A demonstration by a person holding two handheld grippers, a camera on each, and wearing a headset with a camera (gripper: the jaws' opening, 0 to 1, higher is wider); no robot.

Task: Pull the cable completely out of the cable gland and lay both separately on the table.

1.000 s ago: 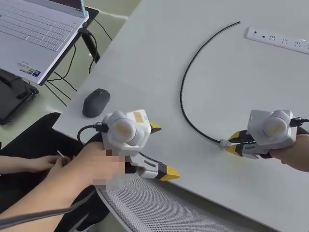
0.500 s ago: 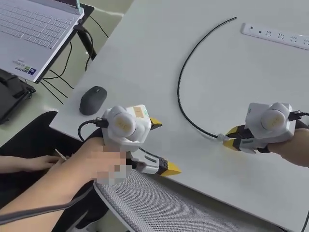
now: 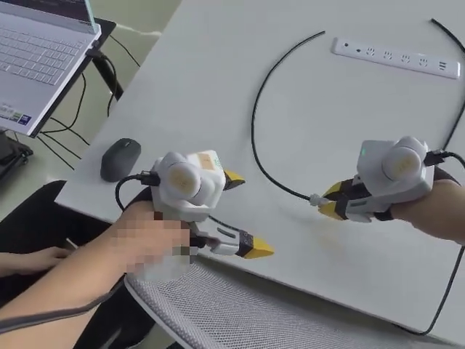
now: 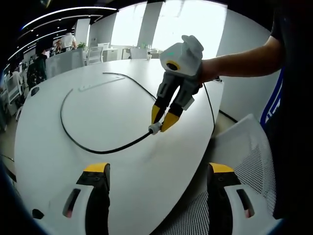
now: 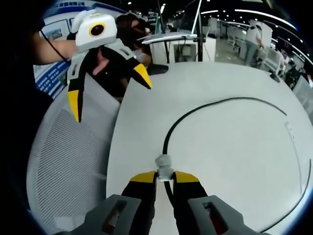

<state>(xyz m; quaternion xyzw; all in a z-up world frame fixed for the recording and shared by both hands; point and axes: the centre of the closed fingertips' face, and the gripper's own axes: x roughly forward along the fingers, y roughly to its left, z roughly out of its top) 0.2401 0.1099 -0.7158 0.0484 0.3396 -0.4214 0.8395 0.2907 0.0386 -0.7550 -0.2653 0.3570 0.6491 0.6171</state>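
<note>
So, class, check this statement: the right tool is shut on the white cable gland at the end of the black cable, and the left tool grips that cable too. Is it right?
Not entirely. The left tool is open and grips nothing, apart from the cable, as the left gripper view shows. The right tool is indeed shut on the white cable gland at the cable's end.

Bright, even indoor light covers the white worktop (image 3: 218,80), with only faint, soft shadows. The black cable (image 3: 253,127) shows crisply against it in the sharp head view. Both gripper views bend towards their edges. Windows (image 4: 190,19) glare pure white in the left gripper view, and ceiling strip lights (image 5: 244,12) gleam in the right.
</note>
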